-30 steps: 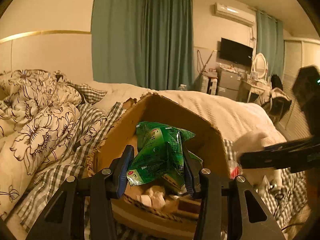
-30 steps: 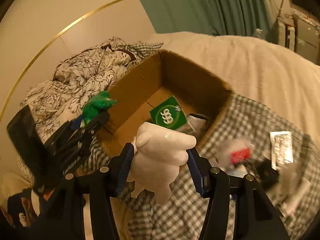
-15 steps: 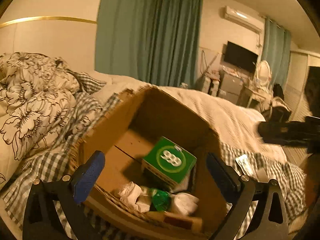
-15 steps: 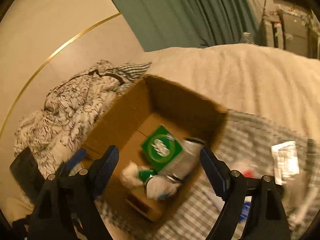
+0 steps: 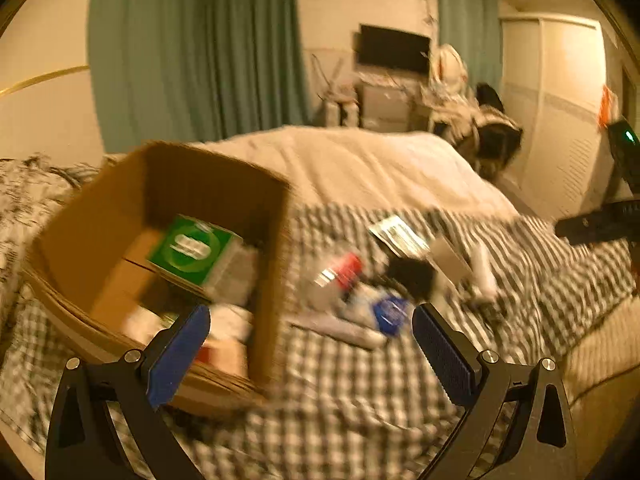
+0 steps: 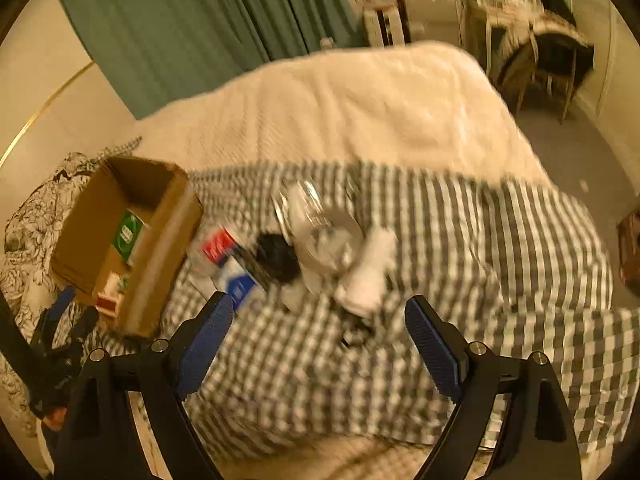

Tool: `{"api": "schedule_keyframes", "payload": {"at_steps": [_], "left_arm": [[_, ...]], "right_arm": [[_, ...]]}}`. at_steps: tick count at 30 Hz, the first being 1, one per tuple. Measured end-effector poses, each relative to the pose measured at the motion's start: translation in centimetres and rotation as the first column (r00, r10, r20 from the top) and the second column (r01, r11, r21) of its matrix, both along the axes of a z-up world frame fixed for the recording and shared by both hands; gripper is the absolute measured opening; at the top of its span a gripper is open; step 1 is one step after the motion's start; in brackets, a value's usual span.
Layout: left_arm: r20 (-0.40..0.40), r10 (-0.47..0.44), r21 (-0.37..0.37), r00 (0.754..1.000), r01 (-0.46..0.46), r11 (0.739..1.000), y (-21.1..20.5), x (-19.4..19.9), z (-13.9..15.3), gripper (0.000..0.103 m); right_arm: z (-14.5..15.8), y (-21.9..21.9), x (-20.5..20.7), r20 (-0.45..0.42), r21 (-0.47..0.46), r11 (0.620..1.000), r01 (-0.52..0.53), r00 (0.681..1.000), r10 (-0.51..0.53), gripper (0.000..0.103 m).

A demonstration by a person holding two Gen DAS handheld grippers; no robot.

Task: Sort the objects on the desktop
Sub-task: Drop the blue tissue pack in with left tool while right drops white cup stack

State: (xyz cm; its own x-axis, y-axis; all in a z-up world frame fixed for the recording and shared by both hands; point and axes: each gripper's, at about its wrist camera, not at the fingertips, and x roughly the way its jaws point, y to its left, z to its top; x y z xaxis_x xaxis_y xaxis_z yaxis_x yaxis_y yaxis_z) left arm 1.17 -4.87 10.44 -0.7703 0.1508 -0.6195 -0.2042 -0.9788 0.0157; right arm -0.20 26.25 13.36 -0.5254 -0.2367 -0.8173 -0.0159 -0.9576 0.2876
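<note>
Bed: the checked blanket [image 6: 460,240] is lying across a cream bedspread [image 6: 360,108] and carrying the loose clutter; both views are smearing with motion.
Cardboard box: the cardboard box [image 5: 168,184] is sitting at the left end of the blanket, mouth up, long axis running away from the camera in the left wrist view; a green carton [image 5: 192,248] is lying flat inside with its printed face up.
What changed: a second ago each tool was carrying something — a green packet on the left, a white figure on the right. Both are now empty-handed, with pale and green shapes lying blurred at the box's near end, so two items are probably sorted.
Left hand-held gripper [image 5: 308,350]: jaws spread wide, nothing between them, hovering over the box's near corner and the blanket.
Right hand-held gripper [image 6: 318,340]: jaws opening, nothing between them, pointing down at the pile.
Remaining pile: a white object [image 6: 368,272], a round shiny piece [image 6: 328,236], a black lump [image 6: 276,256], a red-labelled pack [image 6: 218,244] and a blue-labelled pack [image 6: 240,288] are lying near the box — too blurred for their axes to be told.
</note>
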Motion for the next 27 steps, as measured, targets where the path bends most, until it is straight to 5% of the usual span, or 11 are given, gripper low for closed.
{"api": "schedule_keyframes", "payload": {"at_steps": [10, 13, 16, 20, 27], "left_arm": [[0.113, -0.030, -0.035, 0.993, 0.034, 0.999, 5.8, -2.3, -6.0, 0.103], [0.072, 0.014, -0.120, 0.997, -0.005, 0.993, 6.8, -3.9, -7.4, 0.103], [0.074, -0.090, -0.166, 0.993, 0.102, 0.981, 9.0, -5.5, -8.6, 0.103], [0.080, -0.120, -0.247, 0.990, 0.136, 0.959, 11.1, -7.6, -10.2, 0.103], [0.193, -0.115, -0.163, 0.974, 0.148, 0.976, 9.5, -12.3, -12.9, 0.103]], "right_arm": [[-3.5, 2.4, -3.0, 0.038, 0.040, 0.994, -0.103, 0.994, 0.102, 0.082], [-4.8, 2.4, -3.7, 0.058, 0.075, 0.991, -0.110, 0.993, 0.106, 0.079], [-5.9, 2.7, -4.5, 0.041, 0.104, 0.990, -0.098, 0.995, 0.095, 0.069], [-7.3, 3.2, -5.7, 0.066, 0.054, 0.995, -0.088, 0.994, 0.085, 0.069], [-8.3, 2.4, -6.9, 0.064, -0.013, 0.992, -0.123, 0.990, 0.124, 0.069]]}}
